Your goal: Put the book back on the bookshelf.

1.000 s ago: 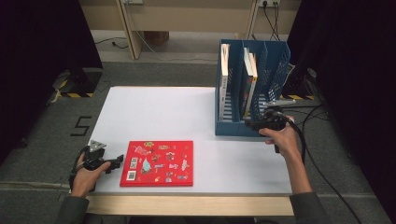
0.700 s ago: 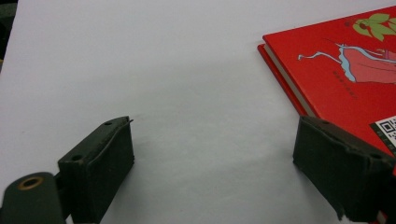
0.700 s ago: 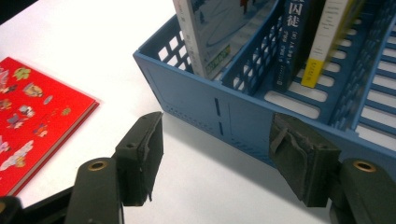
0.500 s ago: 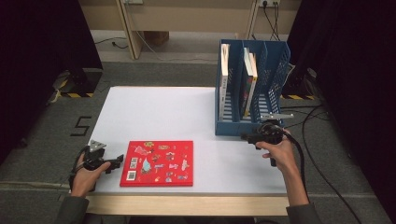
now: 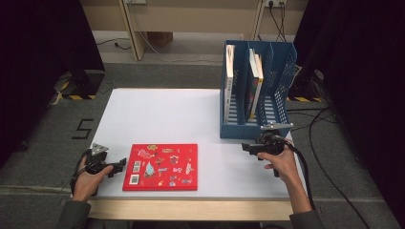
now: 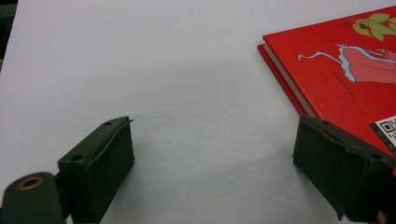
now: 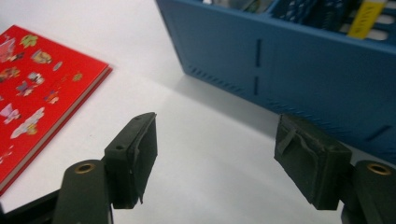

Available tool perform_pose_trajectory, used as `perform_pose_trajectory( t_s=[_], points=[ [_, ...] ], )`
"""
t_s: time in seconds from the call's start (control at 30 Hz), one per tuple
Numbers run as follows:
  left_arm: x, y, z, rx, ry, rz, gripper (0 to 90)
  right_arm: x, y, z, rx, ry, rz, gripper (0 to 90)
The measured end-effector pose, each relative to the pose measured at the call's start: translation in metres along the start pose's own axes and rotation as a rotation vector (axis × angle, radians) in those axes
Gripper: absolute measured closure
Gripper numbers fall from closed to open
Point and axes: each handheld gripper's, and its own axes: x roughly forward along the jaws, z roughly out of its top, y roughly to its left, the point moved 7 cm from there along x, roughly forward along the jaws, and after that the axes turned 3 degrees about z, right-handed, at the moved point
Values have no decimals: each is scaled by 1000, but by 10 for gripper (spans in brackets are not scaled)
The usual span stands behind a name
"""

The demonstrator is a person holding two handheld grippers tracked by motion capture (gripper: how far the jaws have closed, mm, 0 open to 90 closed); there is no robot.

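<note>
— Two claws in play, both empty. My left claw [image 5: 114,167] sits jaws apart at the near-left edge of the red book [image 5: 162,167], which lies flat on the desk [image 5: 157,112].

— And the right?

— My right claw [image 5: 248,148], jaws just been opening with nothing between them, hovers low in front of the blue file rack [image 5: 255,126].

— Risks?

— Nearest first: the book's so flat my left jaw could skid over the cover or shove it away. Farther out, swinging right toward it, I could clip the rack and jolt the books standing inside [image 5: 253,83].
</note>
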Motion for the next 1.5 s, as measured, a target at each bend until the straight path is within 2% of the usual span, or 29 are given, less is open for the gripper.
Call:
perform_pose_trajectory(
  t_s=[0.6,0.83,1.0,1.33,1.5],
  points=[
    [0,0,0,0,0,0,111,5,15,-16,-4,31,2,242],
    [0,0,0,0,0,1,111,13,29,-23,-9,57,38,241],
    [0,0,0,1,0,1,111,21,41,-29,15,71,81,241],
    [0,0,0,2,0,1,113,39,68,-36,-17,112,126,241],
    [-2,-1,0,3,-4,1,136,45,76,-38,-16,120,151,242]
  ],
)
